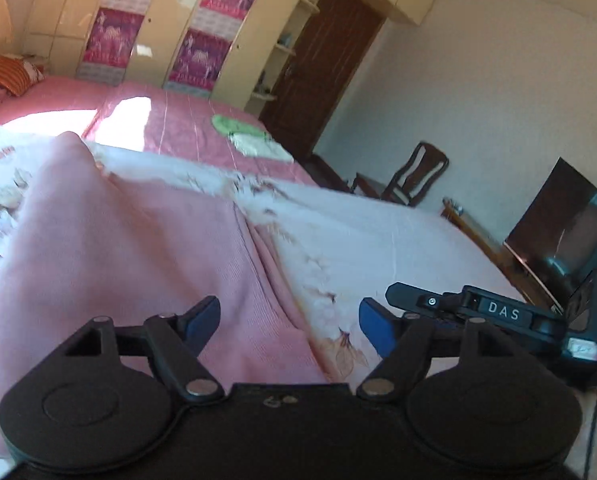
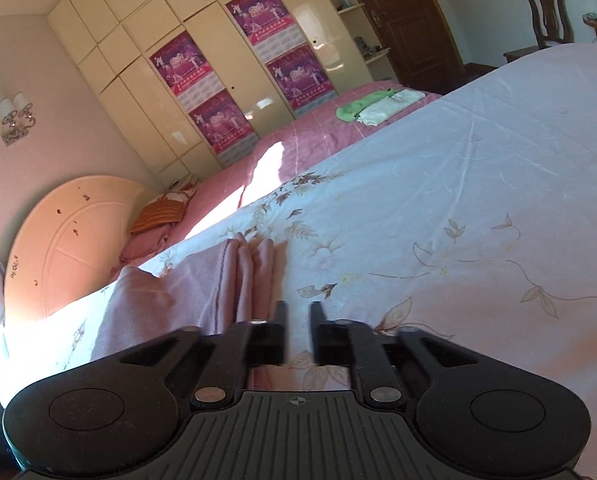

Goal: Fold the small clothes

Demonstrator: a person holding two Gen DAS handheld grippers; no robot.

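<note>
A pink garment lies on the floral white bedspread, rumpled with a raised peak at its far left. My left gripper is open just above its near right edge, blue pads wide apart and empty. In the right wrist view the pink garment shows folded ridges at its right edge. My right gripper hovers beside that edge over the bedspread; its jaws stand a narrow gap apart with nothing between them. The right gripper's body shows at the right of the left wrist view.
A green cloth and a white cloth lie folded on the pink bed cover beyond. Wardrobe, door, wooden chair, a dark TV and the headboard surround the bed.
</note>
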